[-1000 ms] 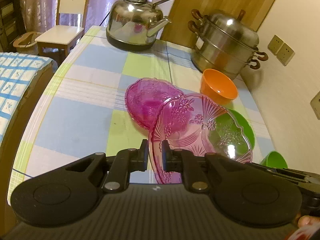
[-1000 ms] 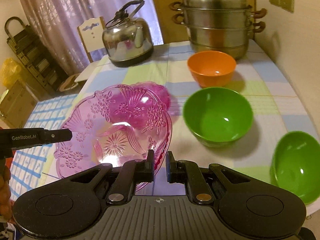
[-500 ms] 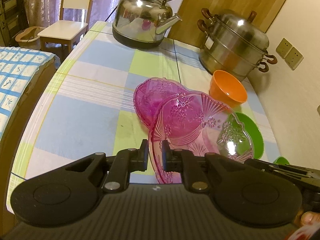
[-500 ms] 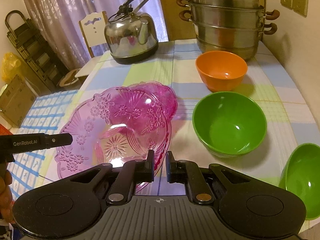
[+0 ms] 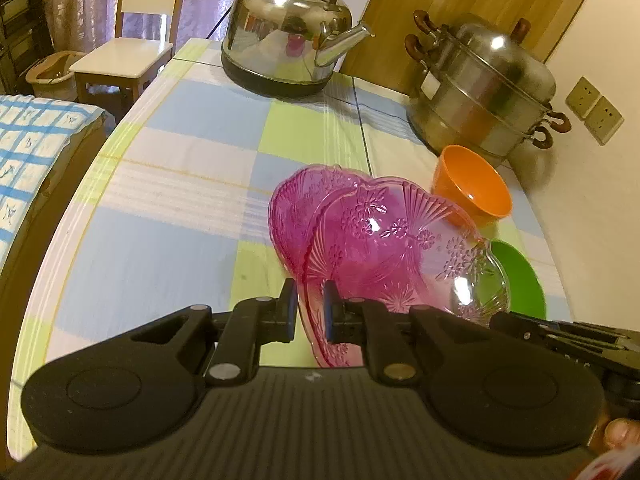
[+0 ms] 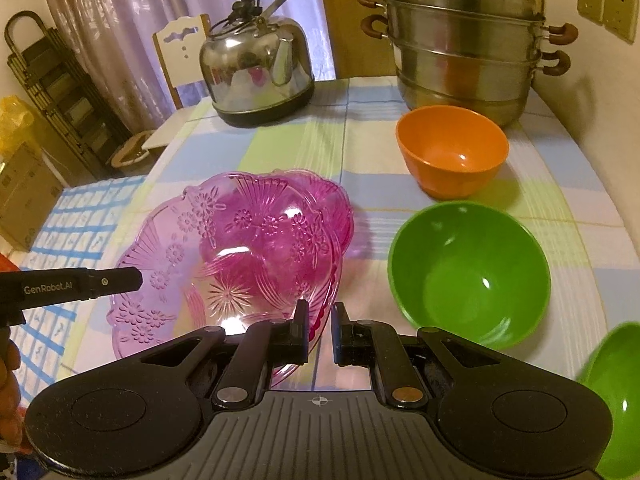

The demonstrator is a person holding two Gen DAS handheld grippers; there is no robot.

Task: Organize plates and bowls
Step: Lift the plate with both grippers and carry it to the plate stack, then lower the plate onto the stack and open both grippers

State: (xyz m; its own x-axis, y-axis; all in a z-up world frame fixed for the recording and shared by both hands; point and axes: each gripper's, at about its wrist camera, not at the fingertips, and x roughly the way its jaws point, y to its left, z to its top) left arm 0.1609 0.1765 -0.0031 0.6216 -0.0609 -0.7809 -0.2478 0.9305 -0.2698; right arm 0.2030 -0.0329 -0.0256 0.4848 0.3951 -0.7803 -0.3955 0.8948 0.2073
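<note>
Together the two tongs carry one pink glass plate [image 6: 192, 264]. The left gripper [image 5: 308, 310] pinches that plate's near rim between its pads, and the right gripper [image 6: 320, 332] clamps the opposite edge, so the dish hangs tilted between them above the checked tablecloth [image 5: 160, 200]. Just beyond the held plate, partly under its far edge, a second pink plate [image 5: 296, 204] lies on the cloth. Ahead and to the right of the right tongs sits a green bowl [image 6: 468, 276], with an orange bowl [image 6: 452, 152] farther out behind it. Another green bowl [image 6: 616, 396] shows at that view's right edge. Far ahead stand a steel kettle [image 6: 256, 72] and a stacked steamer pot [image 6: 468, 48].
</note>
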